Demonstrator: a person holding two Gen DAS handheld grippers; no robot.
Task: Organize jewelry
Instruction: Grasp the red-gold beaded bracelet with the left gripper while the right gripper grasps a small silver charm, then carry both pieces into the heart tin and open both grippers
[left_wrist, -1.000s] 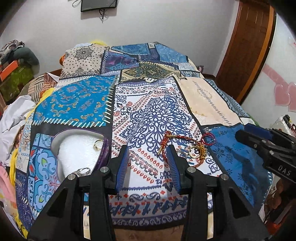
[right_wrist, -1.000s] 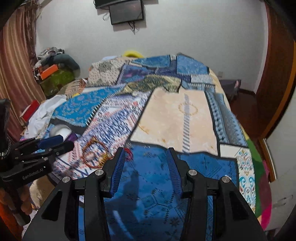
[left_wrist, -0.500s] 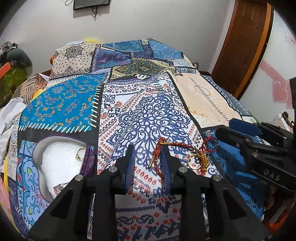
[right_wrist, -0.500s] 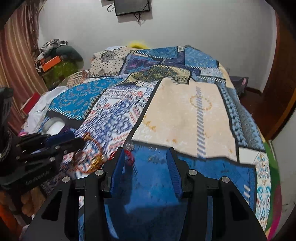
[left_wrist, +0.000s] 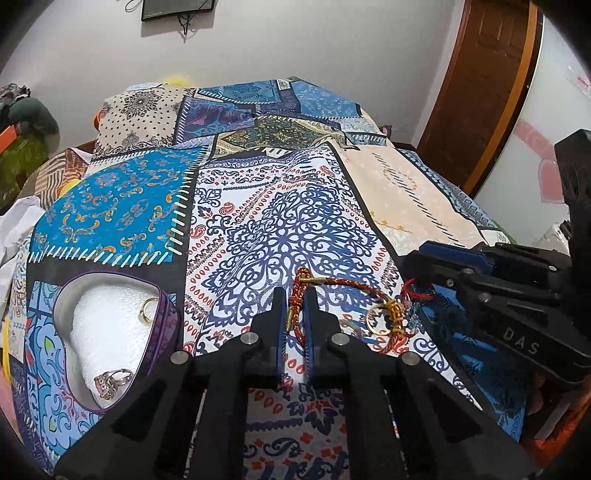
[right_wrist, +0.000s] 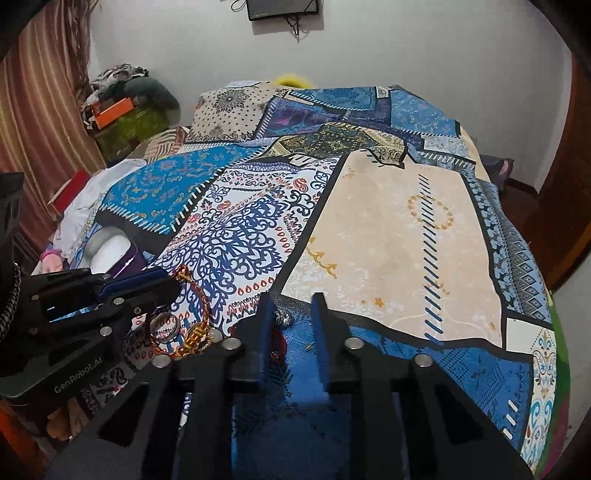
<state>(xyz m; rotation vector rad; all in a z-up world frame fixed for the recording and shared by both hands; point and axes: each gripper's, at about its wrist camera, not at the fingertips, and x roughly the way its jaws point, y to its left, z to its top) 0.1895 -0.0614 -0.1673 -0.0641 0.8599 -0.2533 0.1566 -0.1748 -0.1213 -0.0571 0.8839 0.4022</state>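
left gripper pinches the red braided bracelet on the bed

nearest to us in the left wrist view, the left gripper (left_wrist: 294, 295) has its jaws drawn close, pinching the red braided bracelet (left_wrist: 334, 282) near its gold clasp. the cord between the blue pads is mostly hidden, so we see only a short stretch of it there. the rest of the bracelet runs right across the patchwork bedspread (left_wrist: 280, 229) to a tangle of gold knot and loose ring (left_wrist: 376, 321), beside a thinner red cord loop (left_wrist: 419, 291) that is partly covered by the right gripper (left_wrist: 428, 254). we cannot separate every piece in that tangle.

in the right wrist view, the right gripper (right_wrist: 291, 299) has its jaws spread with nothing between them, hovering over the dark blue patch. a small silvery piece (right_wrist: 282, 316) sits at its left finger, too blurred to name. the left gripper (right_wrist: 162, 284) enters from the left edge, its body cut off.

to the left, a heart-shaped purple jewelry box (left_wrist: 162, 325) lies open, its white lining holding a gold ring (left_wrist: 147, 315) and a stone-set ring (left_wrist: 110, 380); its lower edge is hidden by the gripper body.

farther back we see a wooden door (left_wrist: 480, 92) and a wall-mounted screen (left_wrist: 177, 7), cut off at the top.
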